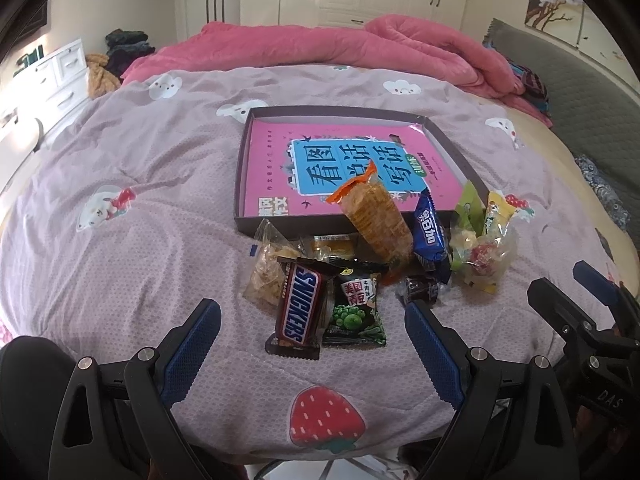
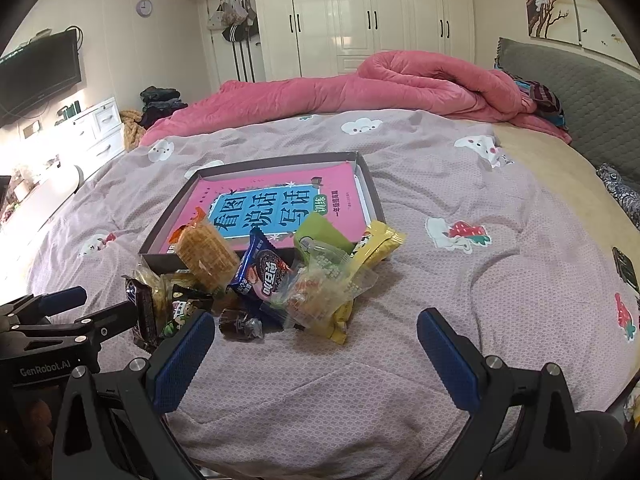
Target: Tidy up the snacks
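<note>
Left gripper [image 1: 312, 344]: jaws wide — holding nothing, above Snickers bar [image 1: 298, 312].
Right gripper [image 2: 316, 344]: wide, nothing held.
Shallow box [image 1: 240, 184]: behind snack pile.

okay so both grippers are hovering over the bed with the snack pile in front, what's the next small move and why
Probably ease the left gripper forward around the Snickers bar. Its jaws are open and empty, the bar lies nearest and lined up between them, and the box beyond the pile holds only a pink book so far.
</note>
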Motion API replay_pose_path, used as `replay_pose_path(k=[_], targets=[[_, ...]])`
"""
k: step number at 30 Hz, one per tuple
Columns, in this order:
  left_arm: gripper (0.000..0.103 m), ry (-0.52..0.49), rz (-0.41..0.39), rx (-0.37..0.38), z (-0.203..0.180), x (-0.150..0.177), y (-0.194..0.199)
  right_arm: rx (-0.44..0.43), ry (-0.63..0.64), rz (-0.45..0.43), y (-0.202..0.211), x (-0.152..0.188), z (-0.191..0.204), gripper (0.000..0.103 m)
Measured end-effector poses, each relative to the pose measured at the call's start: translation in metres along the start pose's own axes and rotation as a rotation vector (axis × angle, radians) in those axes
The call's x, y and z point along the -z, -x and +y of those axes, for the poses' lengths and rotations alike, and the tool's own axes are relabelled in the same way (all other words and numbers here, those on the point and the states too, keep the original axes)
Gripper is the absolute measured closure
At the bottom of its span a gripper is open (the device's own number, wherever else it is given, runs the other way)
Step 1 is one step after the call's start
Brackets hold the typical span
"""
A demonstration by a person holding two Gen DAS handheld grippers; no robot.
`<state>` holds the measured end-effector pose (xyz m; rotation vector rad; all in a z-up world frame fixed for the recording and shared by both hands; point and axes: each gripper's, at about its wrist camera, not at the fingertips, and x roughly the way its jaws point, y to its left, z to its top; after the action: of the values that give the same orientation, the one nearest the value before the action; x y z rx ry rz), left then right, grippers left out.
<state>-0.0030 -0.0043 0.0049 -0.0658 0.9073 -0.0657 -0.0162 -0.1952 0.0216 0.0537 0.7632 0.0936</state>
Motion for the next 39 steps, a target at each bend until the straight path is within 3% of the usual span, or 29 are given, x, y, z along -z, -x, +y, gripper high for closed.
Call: replay_pose_path(k=[39], targets=[[0.009,0.009,0.01,0.0,0.0008,0.0017,-0.0041,0.008,-0.022,0.004,-0.0024,-0.0009,-0.0056,0.001]])
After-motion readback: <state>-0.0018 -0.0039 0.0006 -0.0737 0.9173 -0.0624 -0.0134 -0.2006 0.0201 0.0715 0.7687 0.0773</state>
